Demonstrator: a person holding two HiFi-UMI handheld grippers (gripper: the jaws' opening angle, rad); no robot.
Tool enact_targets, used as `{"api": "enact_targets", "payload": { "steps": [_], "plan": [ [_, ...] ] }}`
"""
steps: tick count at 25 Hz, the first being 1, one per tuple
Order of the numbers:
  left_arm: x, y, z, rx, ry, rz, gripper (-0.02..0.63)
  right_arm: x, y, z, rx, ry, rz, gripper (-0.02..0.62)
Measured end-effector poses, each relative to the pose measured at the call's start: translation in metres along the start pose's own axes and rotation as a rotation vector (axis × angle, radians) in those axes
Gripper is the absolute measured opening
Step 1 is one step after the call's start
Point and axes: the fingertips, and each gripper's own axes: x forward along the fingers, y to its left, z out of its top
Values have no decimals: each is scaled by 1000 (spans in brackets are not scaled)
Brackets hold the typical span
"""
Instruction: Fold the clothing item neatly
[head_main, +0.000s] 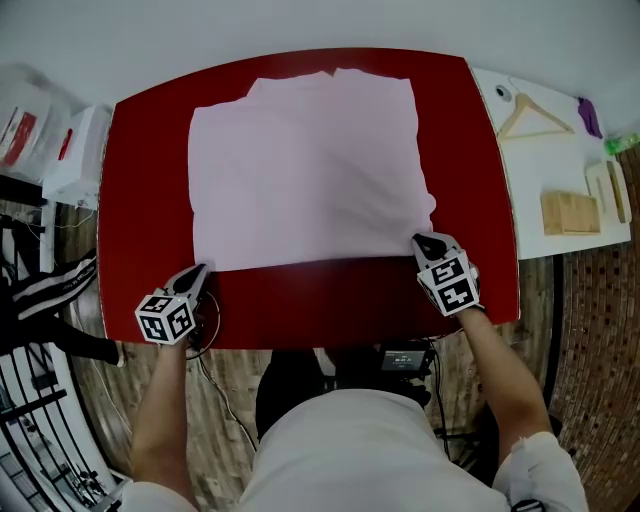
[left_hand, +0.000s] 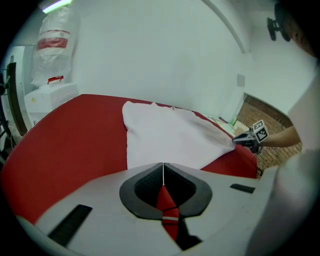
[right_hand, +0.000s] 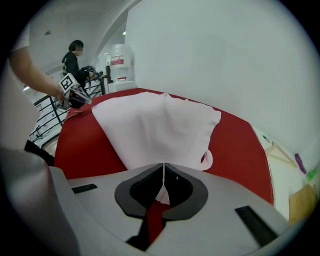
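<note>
A pale pink garment lies spread flat on the red table. My left gripper is at the garment's near left corner with its jaws shut. In the left gripper view the cloth starts right at that gripper's tips, and only a thin white sliver shows in the seam. My right gripper is shut on the near right part of the hem. In the right gripper view the garment is drawn up to the tips, and white cloth hangs under them. A small fold curls beside the right tips.
A white side table at the right carries a wooden hanger and wooden blocks. A white box stands off the table's left edge. Black railings are at the lower left. A person stands far behind.
</note>
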Motion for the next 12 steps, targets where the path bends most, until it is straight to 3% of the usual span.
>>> {"api": "enact_targets", "payload": {
  "steps": [12],
  "plan": [
    [-18, -66, 17, -13, -138, -127, 6, -23, 21, 15, 91, -53, -16, 15]
  ]
}}
